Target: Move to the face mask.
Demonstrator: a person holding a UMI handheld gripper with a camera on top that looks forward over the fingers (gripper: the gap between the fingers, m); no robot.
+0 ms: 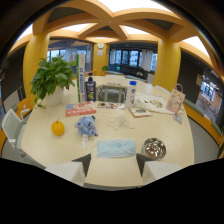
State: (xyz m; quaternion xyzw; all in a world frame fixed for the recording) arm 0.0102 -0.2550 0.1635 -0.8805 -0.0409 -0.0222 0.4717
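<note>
One pale table (45,135) fills the view, with one white chair (11,127) at its near-left side. On its far-left part stands one leafy plant (51,77) in a white pot. Beside the plant are a tall upright carton (80,77) and one dark bottle (90,89), and past those one white bottle (132,91). One small paper bag (175,100) stands at the far right.

The gripper (113,160) has its jaws wide apart and holds nothing — the two dark fingertips (84,161) touch no object. One light-blue mask (116,148) lies flat on the table just ahead of the fingers, in line with the gap between them, apart from both tips.

Just right of the mask sits one steel bowl (154,147). Left and beyond it lies one blue plush toy (87,125), and left of that one orange (58,128) — the two are apart.
</note>
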